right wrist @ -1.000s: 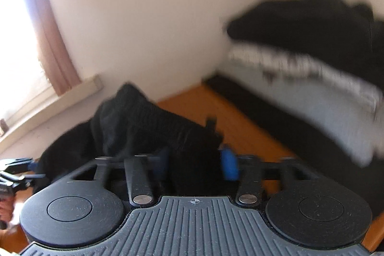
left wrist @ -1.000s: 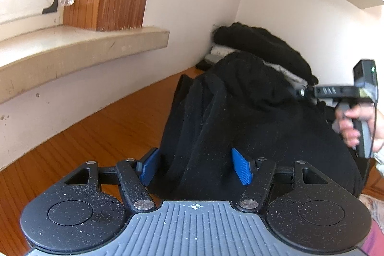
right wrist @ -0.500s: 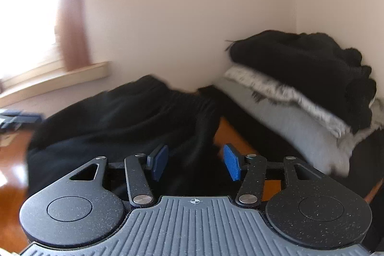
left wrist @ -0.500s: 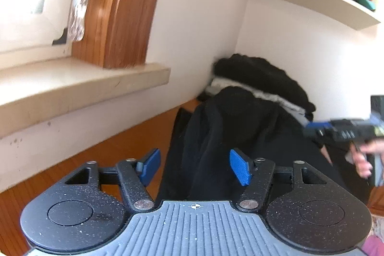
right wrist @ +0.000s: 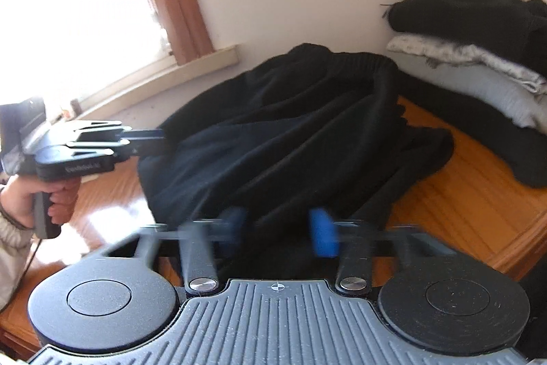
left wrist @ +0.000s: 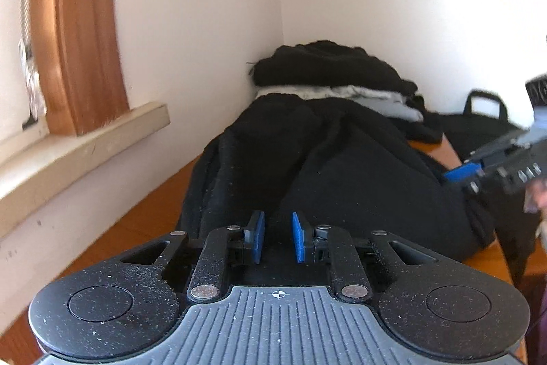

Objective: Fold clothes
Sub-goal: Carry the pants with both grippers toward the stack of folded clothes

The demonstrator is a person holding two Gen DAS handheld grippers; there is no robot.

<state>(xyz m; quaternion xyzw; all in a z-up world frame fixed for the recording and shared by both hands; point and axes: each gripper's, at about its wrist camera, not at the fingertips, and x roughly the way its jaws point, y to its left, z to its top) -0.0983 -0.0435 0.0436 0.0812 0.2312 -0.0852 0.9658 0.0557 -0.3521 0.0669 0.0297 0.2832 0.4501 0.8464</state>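
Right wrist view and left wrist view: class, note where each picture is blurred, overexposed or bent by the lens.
Right wrist view: the window is blown out to white, and the right hand-held gripper has smeared blue pads. Left wrist view: the wooden frame bows from fisheye distortion, the right hand-held gripper at the edge is blurred, and the black garment shows little detail.

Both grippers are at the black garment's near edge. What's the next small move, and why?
Probably finish closing the left gripper before lifting: its jaws have just been closing around the black garment, a gap shows, while the right gripper seems clamped on it.
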